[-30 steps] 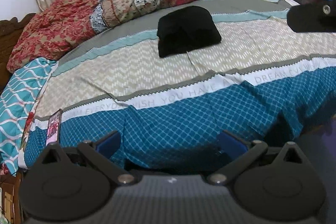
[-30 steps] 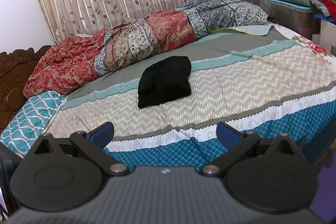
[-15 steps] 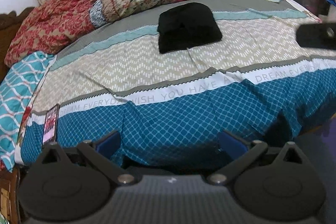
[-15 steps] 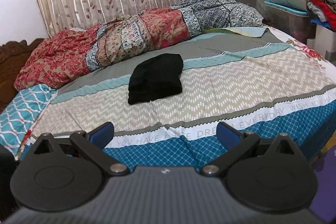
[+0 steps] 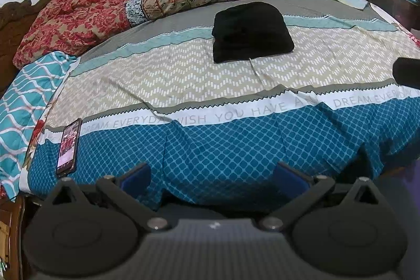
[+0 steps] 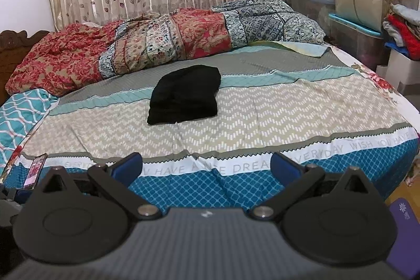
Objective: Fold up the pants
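Observation:
The black pants (image 5: 250, 32) lie folded into a compact block on the bed, on the grey and beige stripes of the bedsheet (image 5: 183, 80). They also show in the right wrist view (image 6: 185, 95). My left gripper (image 5: 212, 176) is open and empty, held off the near edge of the bed, far from the pants. My right gripper (image 6: 206, 165) is open and empty, also back at the near edge. A dark part of the right gripper shows at the right edge of the left wrist view (image 5: 408, 71).
A rumpled patterned quilt (image 6: 157, 43) lies along the far side of the bed. A phone (image 5: 68, 146) lies on the near left corner. A teal pillow (image 5: 23, 96) sits at left. Storage bins and stacked clothes (image 6: 367, 17) stand at right. Curtains hang behind.
Both grippers have drawn back and shifted a little; the pants lie unmoved. The right gripper's dark part has sunk lower at the edge of the left wrist view.

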`<action>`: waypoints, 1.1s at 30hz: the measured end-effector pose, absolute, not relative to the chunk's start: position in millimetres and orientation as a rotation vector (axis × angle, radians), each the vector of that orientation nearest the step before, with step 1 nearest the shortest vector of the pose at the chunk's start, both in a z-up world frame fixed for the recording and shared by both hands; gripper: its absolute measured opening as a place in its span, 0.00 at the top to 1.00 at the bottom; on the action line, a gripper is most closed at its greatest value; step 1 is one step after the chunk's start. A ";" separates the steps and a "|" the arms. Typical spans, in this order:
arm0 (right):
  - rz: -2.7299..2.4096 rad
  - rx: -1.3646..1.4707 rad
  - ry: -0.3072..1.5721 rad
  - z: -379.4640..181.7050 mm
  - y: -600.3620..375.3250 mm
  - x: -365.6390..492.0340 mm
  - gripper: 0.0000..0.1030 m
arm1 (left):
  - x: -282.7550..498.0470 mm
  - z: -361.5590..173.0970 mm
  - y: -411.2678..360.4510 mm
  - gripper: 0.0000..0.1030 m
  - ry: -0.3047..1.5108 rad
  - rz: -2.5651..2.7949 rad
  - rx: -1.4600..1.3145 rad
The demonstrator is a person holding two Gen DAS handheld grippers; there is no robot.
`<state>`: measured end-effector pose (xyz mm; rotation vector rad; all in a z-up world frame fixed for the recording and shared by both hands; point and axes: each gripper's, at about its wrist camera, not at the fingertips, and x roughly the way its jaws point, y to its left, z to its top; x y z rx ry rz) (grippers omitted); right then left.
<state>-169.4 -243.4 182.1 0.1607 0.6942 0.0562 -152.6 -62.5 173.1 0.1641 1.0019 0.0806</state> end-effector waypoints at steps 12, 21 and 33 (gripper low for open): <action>-0.010 0.152 0.686 180.0 -251.4 -169.3 0.00 | -152.3 171.3 -62.5 0.00 1.006 0.082 0.169; -0.042 0.120 0.680 179.1 -250.7 -168.2 0.00 | -152.9 168.7 -63.6 0.00 1.010 0.082 0.171; -0.123 0.078 0.664 173.9 -257.7 -165.3 0.00 | -153.2 166.4 -64.0 0.00 1.022 0.074 0.174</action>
